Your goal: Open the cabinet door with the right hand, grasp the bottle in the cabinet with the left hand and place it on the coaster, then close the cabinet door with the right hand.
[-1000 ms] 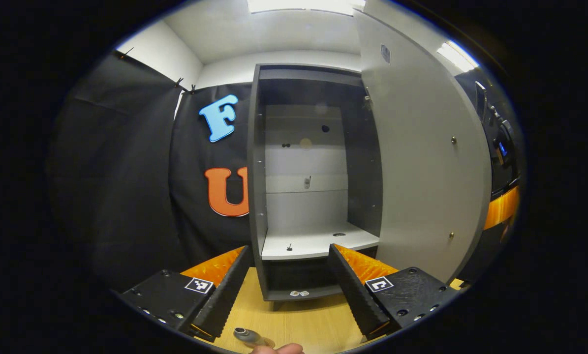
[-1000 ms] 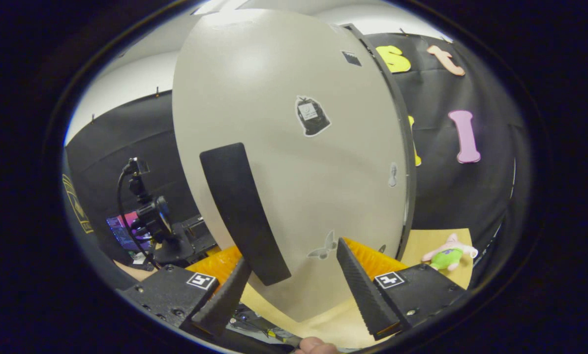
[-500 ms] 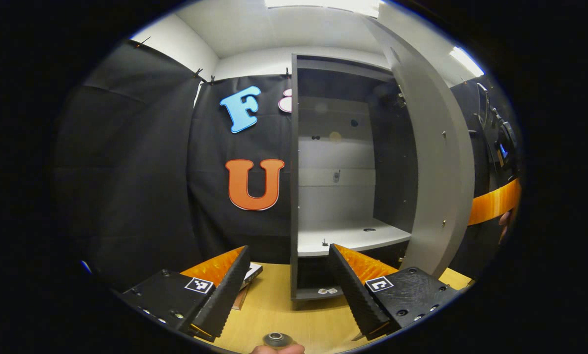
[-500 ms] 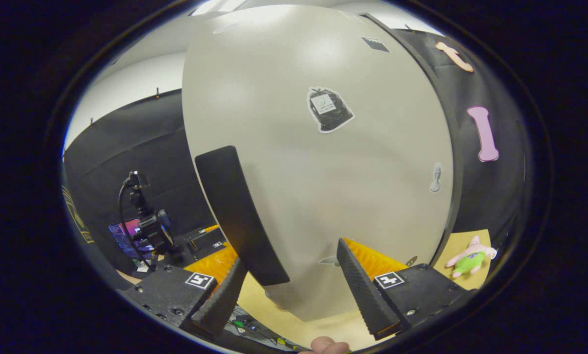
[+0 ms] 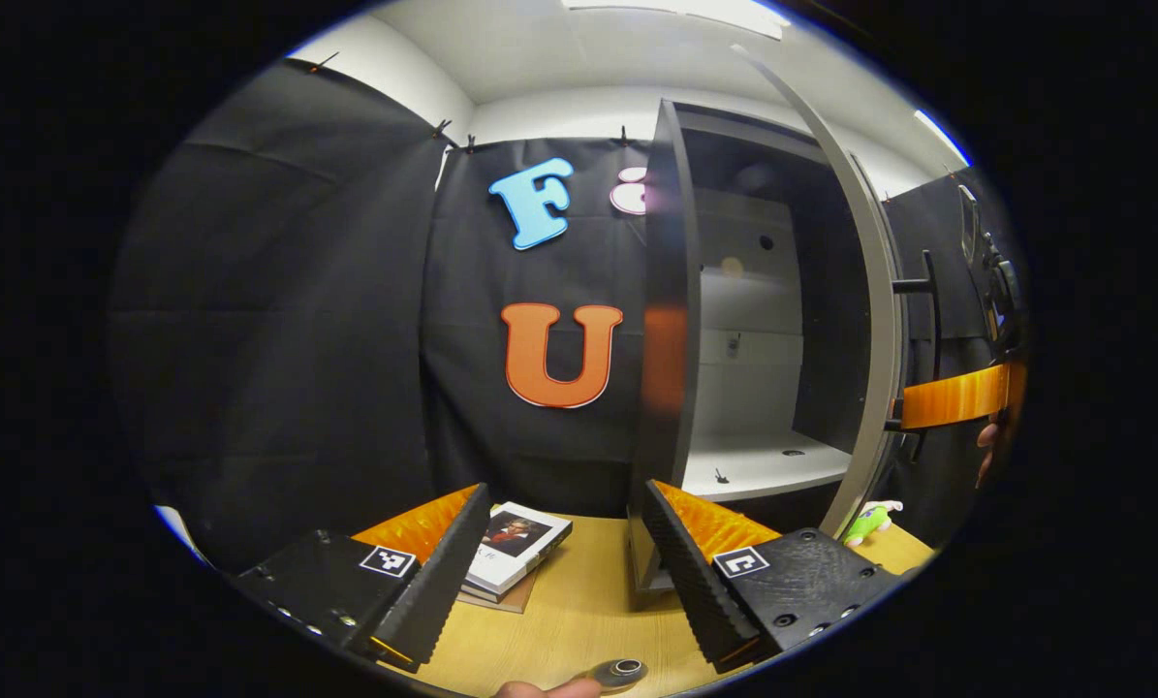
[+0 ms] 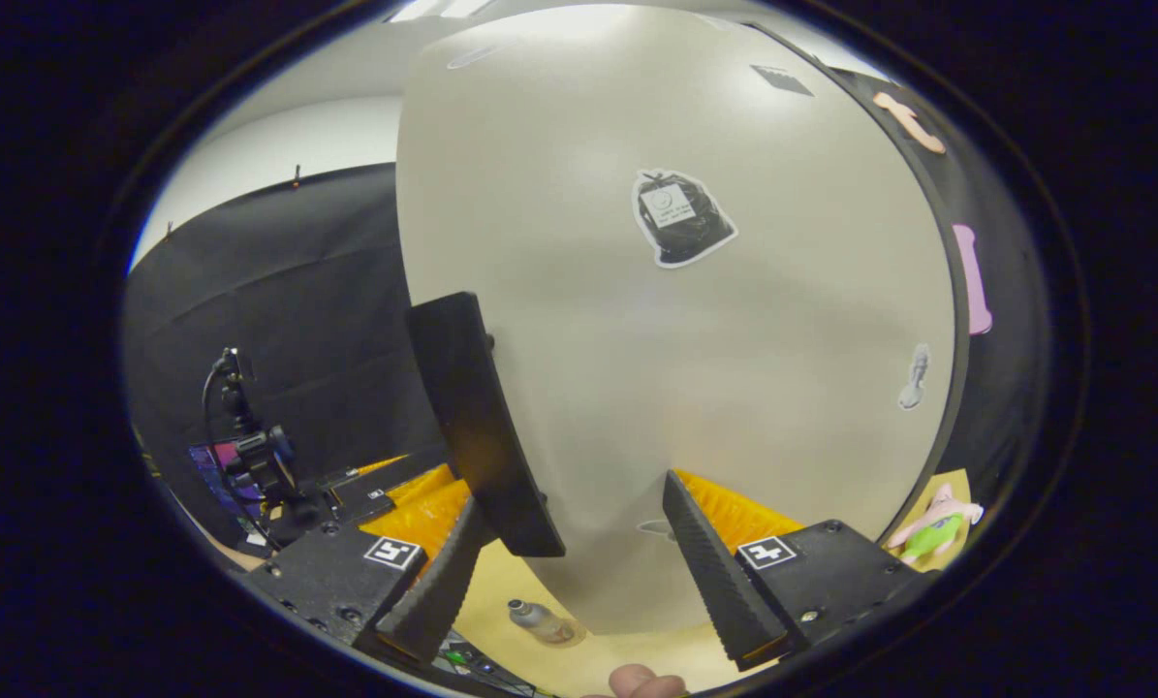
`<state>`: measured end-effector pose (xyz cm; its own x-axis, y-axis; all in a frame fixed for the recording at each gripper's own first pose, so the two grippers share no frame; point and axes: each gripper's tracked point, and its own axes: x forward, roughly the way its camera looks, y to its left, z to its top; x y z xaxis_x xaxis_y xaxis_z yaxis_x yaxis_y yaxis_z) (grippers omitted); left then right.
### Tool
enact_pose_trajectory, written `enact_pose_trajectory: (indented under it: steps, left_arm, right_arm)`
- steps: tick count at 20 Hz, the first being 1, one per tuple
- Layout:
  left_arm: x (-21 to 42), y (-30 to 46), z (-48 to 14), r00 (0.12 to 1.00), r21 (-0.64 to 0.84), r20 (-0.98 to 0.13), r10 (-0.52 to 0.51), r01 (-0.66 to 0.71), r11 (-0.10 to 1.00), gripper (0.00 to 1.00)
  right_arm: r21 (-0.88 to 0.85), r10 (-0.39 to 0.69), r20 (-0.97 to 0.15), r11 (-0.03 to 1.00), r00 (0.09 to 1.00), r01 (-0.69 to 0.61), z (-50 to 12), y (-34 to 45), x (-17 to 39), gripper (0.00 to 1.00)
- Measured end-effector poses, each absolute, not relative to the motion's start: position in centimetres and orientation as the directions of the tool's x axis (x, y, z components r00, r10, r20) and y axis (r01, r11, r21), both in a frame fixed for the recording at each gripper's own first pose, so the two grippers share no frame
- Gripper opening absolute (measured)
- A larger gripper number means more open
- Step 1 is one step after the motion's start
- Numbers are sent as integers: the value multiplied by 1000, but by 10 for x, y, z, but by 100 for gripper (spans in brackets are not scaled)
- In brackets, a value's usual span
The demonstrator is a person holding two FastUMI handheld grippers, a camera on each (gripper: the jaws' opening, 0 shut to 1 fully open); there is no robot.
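The grey cabinet (image 5: pixel 671 291) stands on the wooden table with its door (image 5: pixel 874 320) part-way open and seen almost edge-on; its white shelf (image 5: pixel 763 465) is bare. In the right gripper view the door (image 6: pixel 695 388) looms close, and its black handle (image 6: pixel 482 427) ends between my fingers, near the left one. My right gripper (image 6: pixel 574 496) is open. The bottle (image 6: pixel 540 620) rests on the table below the door; its cap (image 5: pixel 625 669) shows beneath my open left gripper (image 5: pixel 564 490), which holds nothing.
A small stack of books (image 5: pixel 516 543) lies on the table left of the cabinet. A green and pink plush toy (image 6: pixel 932 528) sits by the cabinet's far side. A camera on a stand (image 6: pixel 259 456) and other gear occupy the left background.
The door has swung further toward the cabinet with my right gripper at its handle. The left gripper has shifted left, so the cabinet sits further right in its view and the books appear.
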<state>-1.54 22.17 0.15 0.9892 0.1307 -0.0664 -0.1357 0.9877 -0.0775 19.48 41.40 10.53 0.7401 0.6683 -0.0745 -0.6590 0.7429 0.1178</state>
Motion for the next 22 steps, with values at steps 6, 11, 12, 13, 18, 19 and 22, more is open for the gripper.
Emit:
enact_pose_trajectory:
  steps: [6, 11, 12, 13, 18, 19, 22]
  left_arm:
    - [-18, 224, 2, 979, -62, -92, 182, -188, 980, 95]
    - [-28, 212, 9, 974, -46, -98, 203, -208, 977, 95]
    - [-31, 210, 8, 973, -40, -104, 204, -210, 977, 95]
    - [-34, 209, 4, 972, -37, -116, 205, -211, 977, 95]
    - [-54, 210, -4, 959, -30, -134, 251, -258, 966, 95]
    - [-55, 208, -5, 956, -32, -138, 258, -265, 964, 95]
    - [-58, 204, -3, 953, -32, -138, 269, -275, 961, 95]
  right_arm:
    - [136, 707, -73, 705, 703, -696, 107, 417, 204, 100]
    - [158, 745, -70, 665, 663, -730, 109, 419, 205, 100]
    - [160, 752, -66, 657, 656, -737, 109, 419, 204, 100]
    - [163, 760, -67, 648, 647, -744, 110, 418, 204, 100]
    - [347, 572, 23, 764, 820, -544, 139, 323, 268, 100]
    - [471, 613, 50, 682, 789, -559, 141, 327, 275, 90]
    - [585, 584, 86, 626, 807, -515, 151, 306, 268, 94]
